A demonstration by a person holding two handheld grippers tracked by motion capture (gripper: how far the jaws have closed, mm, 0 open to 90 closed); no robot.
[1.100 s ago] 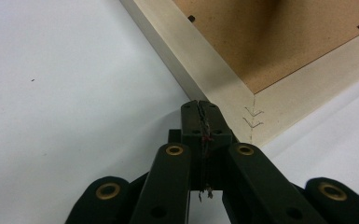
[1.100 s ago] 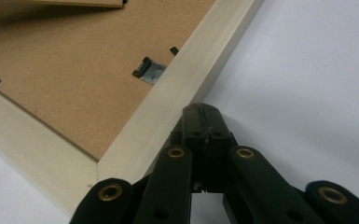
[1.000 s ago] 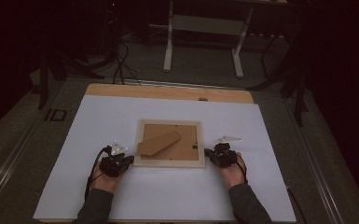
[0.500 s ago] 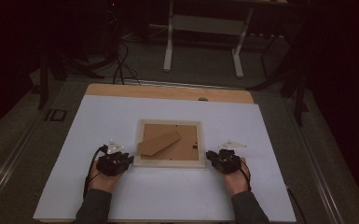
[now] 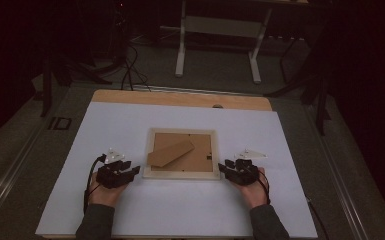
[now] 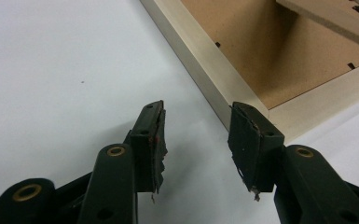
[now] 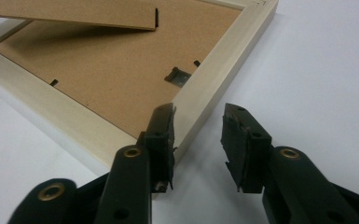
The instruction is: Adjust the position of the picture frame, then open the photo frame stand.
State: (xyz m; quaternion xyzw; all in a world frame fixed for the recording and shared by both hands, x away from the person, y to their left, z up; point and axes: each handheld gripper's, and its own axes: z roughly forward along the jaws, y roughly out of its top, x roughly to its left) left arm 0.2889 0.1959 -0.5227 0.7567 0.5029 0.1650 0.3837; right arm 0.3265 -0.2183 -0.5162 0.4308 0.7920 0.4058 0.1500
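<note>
Pale wooden picture frame (image 5: 181, 154) lies face down between both grippers; left gripper (image 5: 125, 172) and right gripper (image 5: 228, 169) have just opened, fingers wide, empty, equally near.

Your pale wooden picture frame (image 5: 181, 174) lies face down, flat on the white table sheet (image 5: 180, 215), approx. centre. Brown fibreboard backing faces up; its brown fibreboard easel stand (image 5: 170, 153) sits angled, hinged up off the backing.
</note>
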